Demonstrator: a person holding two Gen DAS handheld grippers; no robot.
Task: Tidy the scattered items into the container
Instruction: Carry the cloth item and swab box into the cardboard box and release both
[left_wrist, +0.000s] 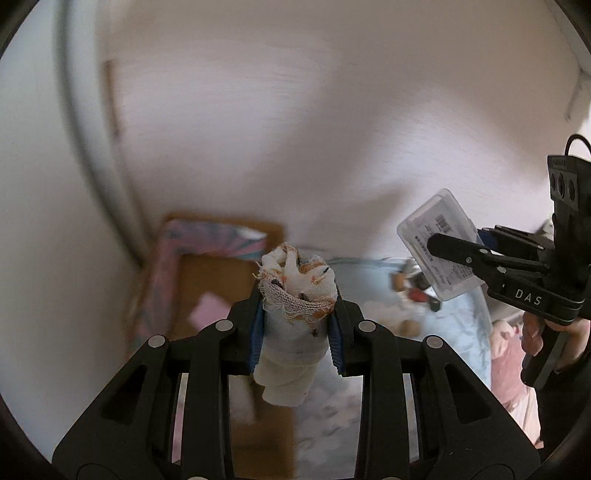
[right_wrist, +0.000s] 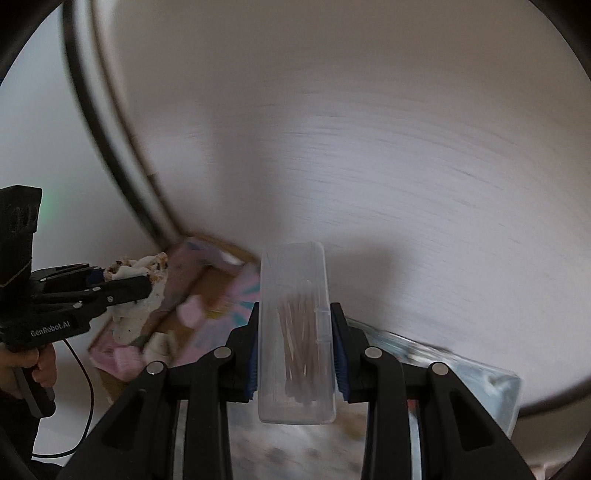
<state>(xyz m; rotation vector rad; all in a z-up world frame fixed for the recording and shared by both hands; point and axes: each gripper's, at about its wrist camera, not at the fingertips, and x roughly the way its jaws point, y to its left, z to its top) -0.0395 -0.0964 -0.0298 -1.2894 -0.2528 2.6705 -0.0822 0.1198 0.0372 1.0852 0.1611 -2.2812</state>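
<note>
- While both frames blur, my left gripper (left_wrist: 298, 310) pinches a rolled cloth (left_wrist: 295, 295)
- My right gripper (right_wrist: 295, 347) clamps a clear toothpick box (right_wrist: 295, 332) above the cardboard box (right_wrist: 207, 295)

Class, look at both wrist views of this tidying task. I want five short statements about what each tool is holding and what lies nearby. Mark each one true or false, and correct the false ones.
1. The left tool is shut on a rolled cloth. True.
2. The right tool is open and holds nothing. False: it is shut on a clear plastic case.
3. The clear plastic case holds thin sticks. True.
4. The cardboard box has pink items inside. True.
5. The rolled cloth is plain black. False: it is mostly white, with orange marks and frayed edges.
</note>
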